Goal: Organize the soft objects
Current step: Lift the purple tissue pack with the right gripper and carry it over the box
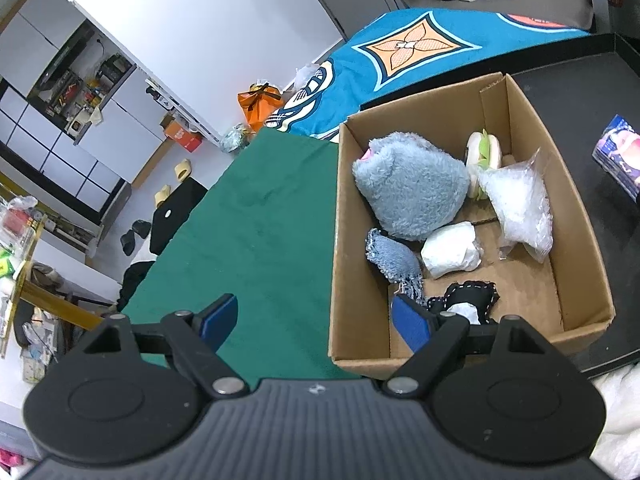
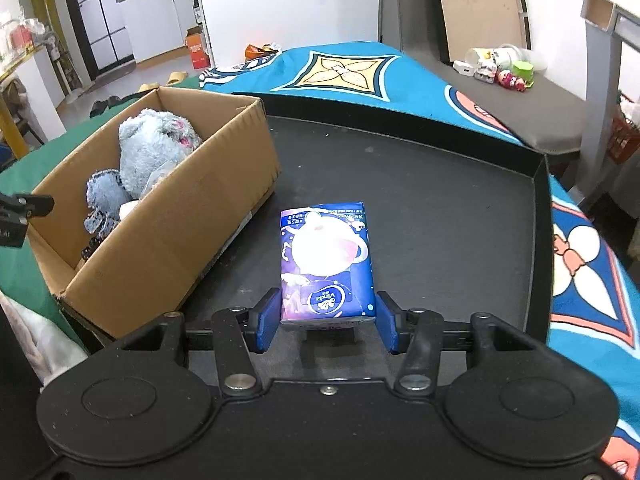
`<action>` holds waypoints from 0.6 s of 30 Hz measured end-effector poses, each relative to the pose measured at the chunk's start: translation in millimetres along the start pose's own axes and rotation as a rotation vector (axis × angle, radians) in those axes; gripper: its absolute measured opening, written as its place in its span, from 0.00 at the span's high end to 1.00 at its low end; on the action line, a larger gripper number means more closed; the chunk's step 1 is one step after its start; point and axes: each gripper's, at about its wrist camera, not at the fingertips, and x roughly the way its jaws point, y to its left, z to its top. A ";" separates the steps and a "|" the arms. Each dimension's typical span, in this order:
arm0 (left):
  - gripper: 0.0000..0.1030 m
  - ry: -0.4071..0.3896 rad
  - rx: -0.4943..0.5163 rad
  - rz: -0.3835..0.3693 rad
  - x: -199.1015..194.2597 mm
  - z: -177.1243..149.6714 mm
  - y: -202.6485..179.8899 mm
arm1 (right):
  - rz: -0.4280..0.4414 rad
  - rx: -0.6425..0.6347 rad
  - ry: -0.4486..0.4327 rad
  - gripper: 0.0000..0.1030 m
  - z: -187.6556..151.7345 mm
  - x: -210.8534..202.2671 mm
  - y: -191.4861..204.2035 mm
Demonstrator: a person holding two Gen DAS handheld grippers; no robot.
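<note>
Right gripper (image 2: 327, 322) sits low over the black tray (image 2: 460, 208) with its 2 blue pads (image 2: 267, 320) straddling the near end of the tissue pack (image 2: 327, 258), apart and, as far as can be judged, just beside its sides rather than pressing them; the pack's long axis runs straight ahead, in line with the fingers. Left gripper (image 1: 316, 320) hangs spread and empty across the box (image 1: 576, 240) wall, 1 pad over the green cloth (image 1: 272, 224), so the right hand is nearer the pack, with the box to its left.
</note>
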 end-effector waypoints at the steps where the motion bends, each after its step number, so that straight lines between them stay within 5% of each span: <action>1: 0.19 -0.002 -0.006 -0.006 -0.2 -0.4 1.4 | -0.004 -0.002 0.003 0.53 0.0 -1.8 0.8; 18: 0.22 -0.013 -0.080 -0.104 2.2 -7.2 18.2 | -0.072 -0.048 -0.058 0.53 26.7 -38.9 13.8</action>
